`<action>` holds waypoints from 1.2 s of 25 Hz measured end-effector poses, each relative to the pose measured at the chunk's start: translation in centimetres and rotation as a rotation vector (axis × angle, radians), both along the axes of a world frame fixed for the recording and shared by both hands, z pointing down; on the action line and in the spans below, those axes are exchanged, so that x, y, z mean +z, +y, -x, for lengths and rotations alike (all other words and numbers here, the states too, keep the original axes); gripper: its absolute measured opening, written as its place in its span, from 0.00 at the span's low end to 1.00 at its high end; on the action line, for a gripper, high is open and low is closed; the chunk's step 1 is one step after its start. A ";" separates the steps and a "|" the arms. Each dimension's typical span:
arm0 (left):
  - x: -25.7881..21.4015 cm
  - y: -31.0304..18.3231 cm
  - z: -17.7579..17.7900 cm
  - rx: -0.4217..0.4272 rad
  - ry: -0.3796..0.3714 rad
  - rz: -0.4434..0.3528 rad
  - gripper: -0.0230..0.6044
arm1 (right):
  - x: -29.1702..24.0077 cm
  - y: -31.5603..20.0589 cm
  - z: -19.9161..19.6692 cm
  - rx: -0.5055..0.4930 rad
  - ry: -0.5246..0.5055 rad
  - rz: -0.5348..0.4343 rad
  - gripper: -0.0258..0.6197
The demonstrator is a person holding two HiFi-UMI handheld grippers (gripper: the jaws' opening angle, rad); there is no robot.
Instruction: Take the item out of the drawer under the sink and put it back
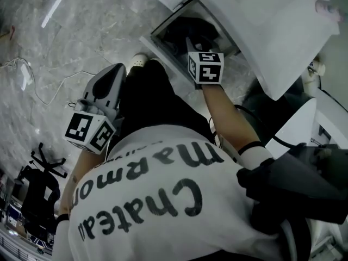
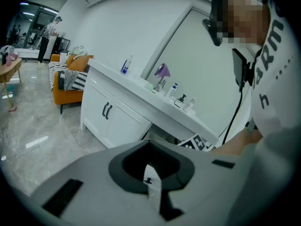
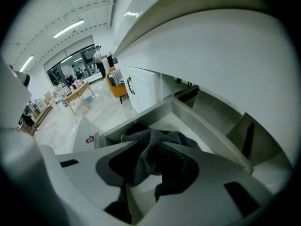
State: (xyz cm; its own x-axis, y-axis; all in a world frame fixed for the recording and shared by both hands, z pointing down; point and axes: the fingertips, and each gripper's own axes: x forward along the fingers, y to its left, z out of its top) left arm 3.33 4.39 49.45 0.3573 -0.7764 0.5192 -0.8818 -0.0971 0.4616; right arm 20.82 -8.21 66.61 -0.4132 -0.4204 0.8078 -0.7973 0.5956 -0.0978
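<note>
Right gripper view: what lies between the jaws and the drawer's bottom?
A dark grey cloth, bunched in the drawer, one fold reaching between the open jaws of the right gripper; the right gripper view shows it.

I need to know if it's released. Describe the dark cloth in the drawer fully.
The dark cloth is charcoal grey, soft and terry-like, crumpled into a heap. It lies in the open white drawer under the counter, one fold rising between the right gripper's spread jaws, which seem not to pinch it.
</note>
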 end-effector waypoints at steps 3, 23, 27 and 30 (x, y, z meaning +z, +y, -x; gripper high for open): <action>0.1 0.7 0.7 -0.034 -0.002 0.006 0.05 | 0.7 -0.3 0.3 -0.013 0.031 0.000 0.24; 0.0 2.5 2.9 -0.185 -0.015 -0.012 0.05 | 4.4 -2.5 -0.4 -0.010 0.162 0.054 0.23; 0.5 3.5 3.0 -0.224 -0.016 0.002 0.05 | 5.3 -2.6 -0.3 -0.037 0.196 0.063 0.21; 0.9 4.2 2.9 -0.249 -0.014 0.011 0.05 | 5.8 -2.7 -0.5 -0.050 0.221 0.064 0.18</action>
